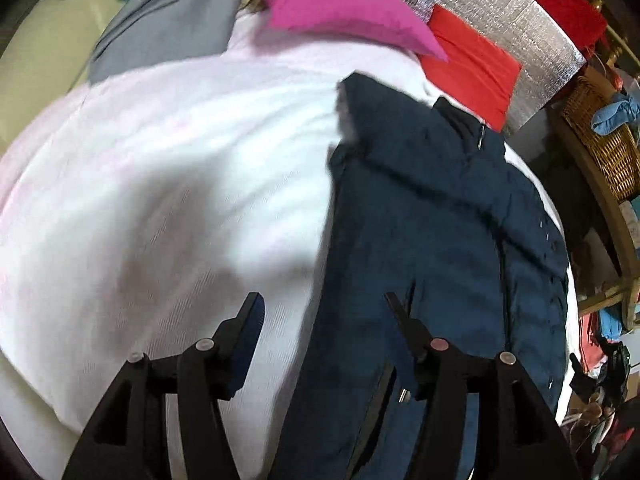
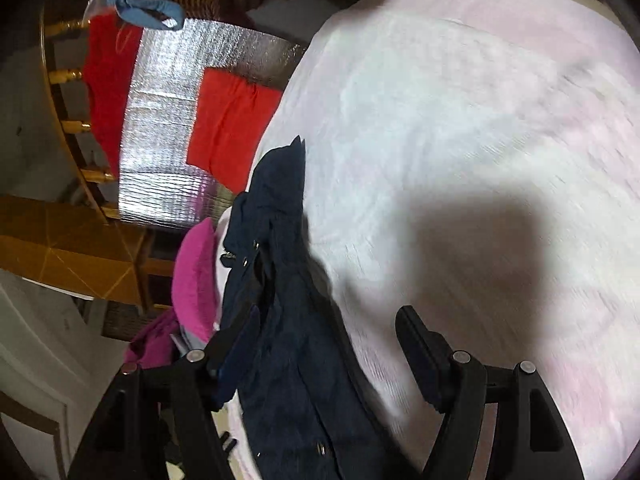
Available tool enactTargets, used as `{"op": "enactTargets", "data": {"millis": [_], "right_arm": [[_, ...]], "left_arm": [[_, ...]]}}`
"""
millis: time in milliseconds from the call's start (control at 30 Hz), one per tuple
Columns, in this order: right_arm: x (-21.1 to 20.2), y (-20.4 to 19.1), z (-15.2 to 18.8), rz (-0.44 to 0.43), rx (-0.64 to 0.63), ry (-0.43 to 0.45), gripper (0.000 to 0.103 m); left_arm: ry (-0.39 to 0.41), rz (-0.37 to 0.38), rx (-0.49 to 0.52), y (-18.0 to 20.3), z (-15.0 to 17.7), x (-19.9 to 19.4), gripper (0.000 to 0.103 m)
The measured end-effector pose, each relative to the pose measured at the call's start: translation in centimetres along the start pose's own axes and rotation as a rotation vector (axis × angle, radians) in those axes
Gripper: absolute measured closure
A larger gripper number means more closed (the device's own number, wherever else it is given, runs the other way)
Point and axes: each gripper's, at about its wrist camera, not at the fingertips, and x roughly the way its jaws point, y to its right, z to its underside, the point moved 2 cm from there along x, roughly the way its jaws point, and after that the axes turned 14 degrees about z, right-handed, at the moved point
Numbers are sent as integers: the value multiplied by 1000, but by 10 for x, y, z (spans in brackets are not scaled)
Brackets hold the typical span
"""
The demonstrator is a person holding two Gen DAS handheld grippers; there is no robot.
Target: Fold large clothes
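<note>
A dark navy padded jacket (image 1: 420, 200) lies lengthwise on a white-pink bed sheet (image 1: 180, 160), with its collar and zip at the far end. My left gripper (image 1: 322, 306) hovers open over the jacket's left edge, one finger above the sheet and the other above the jacket, with nothing pinched. In the right wrist view the jacket (image 2: 280, 240) runs along the left side of the sheet (image 2: 460, 120). My right gripper (image 2: 328, 312) stands open over the jacket's edge. Its left finger is above the cloth and its right finger above the bare sheet.
A pink cushion (image 1: 340, 4), a red cloth (image 1: 472, 68), a silver foil mat (image 1: 520, 20) and a grey garment (image 1: 168, 20) sit at the bed's far end. A wicker basket (image 1: 604, 136) and a wooden rail (image 2: 68, 128) stand beside the bed.
</note>
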Motion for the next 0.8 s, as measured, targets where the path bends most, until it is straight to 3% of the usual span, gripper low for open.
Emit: {"op": "enactTargets", "data": {"millis": [100,300,467,633,800], "right_arm": [[-10,8,12,-17,19,-13,29],[-18,10,36,-30,22,-51,29],[-11,23,52,20,47,-116,29],[-4,33,61,49,29,-152,33],[3,30,71,60,-28,-186,40]], "left_arm": [[-29,-11,-1,-8,31,-8,43],[-49,35,-37,-17,71,-23,42],[-103,48,5,-11,85,-18,39],[-168,93,-25,-13,94,-9,38],[-167,153,-49,-14,100,-11,40]]}}
